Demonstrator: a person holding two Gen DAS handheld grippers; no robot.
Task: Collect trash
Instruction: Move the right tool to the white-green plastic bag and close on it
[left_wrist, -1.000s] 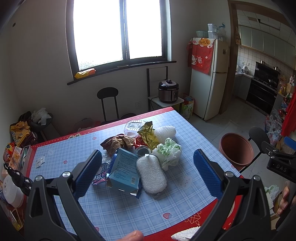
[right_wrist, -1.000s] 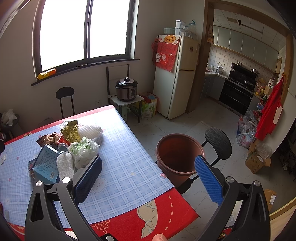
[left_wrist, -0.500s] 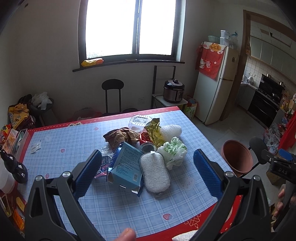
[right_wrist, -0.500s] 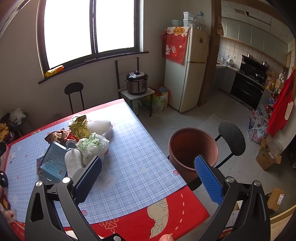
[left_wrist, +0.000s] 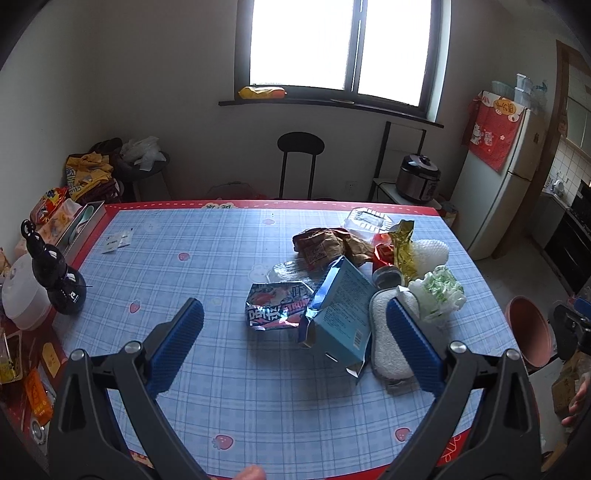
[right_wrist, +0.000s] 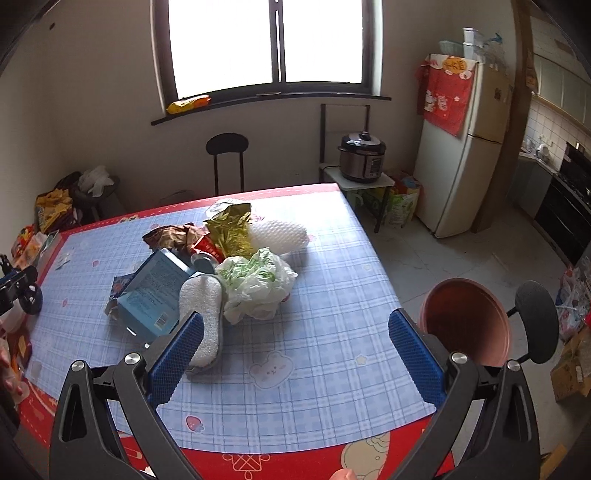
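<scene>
A heap of trash lies on the blue checked tablecloth (left_wrist: 207, 258): a light blue carton (left_wrist: 341, 310) (right_wrist: 155, 291), a white sponge pad (left_wrist: 388, 343) (right_wrist: 201, 314), a crumpled white and green plastic bag (right_wrist: 258, 284) (left_wrist: 439, 291), a gold foil bag (right_wrist: 231, 229), a brown wrapper (left_wrist: 325, 243), a pink and blue snack wrapper (left_wrist: 277, 304) and a white foam net (right_wrist: 280, 236). My left gripper (left_wrist: 293, 345) hangs open above the table's near side, empty. My right gripper (right_wrist: 295, 349) is open and empty too, over the table's near right part. A brown bin (right_wrist: 467, 321) stands on the floor beside the table.
A black bottle (left_wrist: 59, 280), a white bowl (left_wrist: 22, 299) and snack packs sit at the table's left edge. Black chairs (right_wrist: 535, 321) stand near the bin and behind the table. A rice cooker (right_wrist: 362, 155) and a fridge (right_wrist: 461, 147) are at the back right.
Both grippers have swung to the left: the trash heap has slid rightward in both views and more of the table's left side shows. Both stay open and empty.
</scene>
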